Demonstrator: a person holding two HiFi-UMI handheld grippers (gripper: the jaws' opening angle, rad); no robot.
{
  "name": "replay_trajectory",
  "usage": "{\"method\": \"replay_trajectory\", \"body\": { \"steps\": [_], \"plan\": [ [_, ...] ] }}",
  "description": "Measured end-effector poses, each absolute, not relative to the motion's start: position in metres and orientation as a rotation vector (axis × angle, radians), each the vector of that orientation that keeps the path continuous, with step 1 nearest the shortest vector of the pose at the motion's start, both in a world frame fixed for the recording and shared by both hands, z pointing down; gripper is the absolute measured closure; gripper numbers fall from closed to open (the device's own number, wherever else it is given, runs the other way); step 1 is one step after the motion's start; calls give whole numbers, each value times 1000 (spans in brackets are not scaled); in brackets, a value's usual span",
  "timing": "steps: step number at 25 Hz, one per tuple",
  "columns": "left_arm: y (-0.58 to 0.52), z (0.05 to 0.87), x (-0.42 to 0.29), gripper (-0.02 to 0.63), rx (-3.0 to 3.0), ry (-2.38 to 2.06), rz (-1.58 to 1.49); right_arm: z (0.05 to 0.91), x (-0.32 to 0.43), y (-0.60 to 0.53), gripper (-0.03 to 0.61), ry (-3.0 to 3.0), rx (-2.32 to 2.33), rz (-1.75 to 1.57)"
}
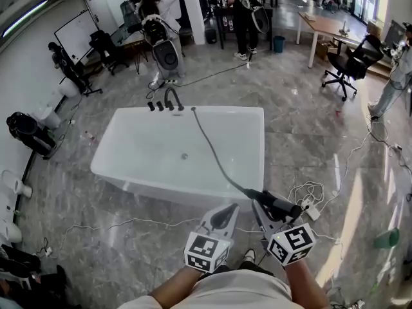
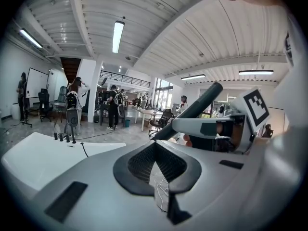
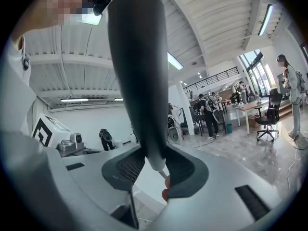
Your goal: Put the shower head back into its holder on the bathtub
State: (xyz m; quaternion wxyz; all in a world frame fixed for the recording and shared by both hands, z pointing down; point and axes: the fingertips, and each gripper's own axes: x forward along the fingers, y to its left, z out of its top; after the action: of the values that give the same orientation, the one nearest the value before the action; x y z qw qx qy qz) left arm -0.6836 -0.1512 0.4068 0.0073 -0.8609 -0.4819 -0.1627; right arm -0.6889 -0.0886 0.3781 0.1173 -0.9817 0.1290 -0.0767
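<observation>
Carrying step, by the look of it: transport, with placement not yet begun. Gripped in the right gripper: the dark grey, wand-shaped shower head, jaws clamped on the narrow lower end of its handle, wand pointing up and away from between them. Seen from the head view, held just off the near right corner of the white rectangular bathtub, at or past its edge, above the grey marble floor. Trailing from it, a thin dark hose, across the inside of the tub to the far rim. Just beside the right one, the left gripper, jaws pressed together on nothing.

Well apart from the held wand: a cluster of dark fittings on the far rim, a curved spout and small knobs, with the root of the hose just beside them. Probably among these, the holder; too small to tell which piece.

Next, most likely: walk round or reach along the tub toward that far rim, bring the wand over the fittings, turn it to line the handle up with the holder's opening, lower it in, and only then part the jaws. Mind the hose: slack now, but apt to loop or catch on the rim during the carry. Free left gripper available for steadying it, if needed.
</observation>
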Motion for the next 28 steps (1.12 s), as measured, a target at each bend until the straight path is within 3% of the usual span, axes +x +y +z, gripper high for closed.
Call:
{"method": "replay_trajectory", "body": {
  "steps": [16, 28],
  "plan": [
    [-72, 410, -685, 609, -2631, -1540, -496, 382, -691, 0, 436, 321, -2779, -179],
    [-14, 418, -640, 609, -2530, -1712, -538, 395, -659, 55, 436, 157, -2744, -197]
  ]
}}
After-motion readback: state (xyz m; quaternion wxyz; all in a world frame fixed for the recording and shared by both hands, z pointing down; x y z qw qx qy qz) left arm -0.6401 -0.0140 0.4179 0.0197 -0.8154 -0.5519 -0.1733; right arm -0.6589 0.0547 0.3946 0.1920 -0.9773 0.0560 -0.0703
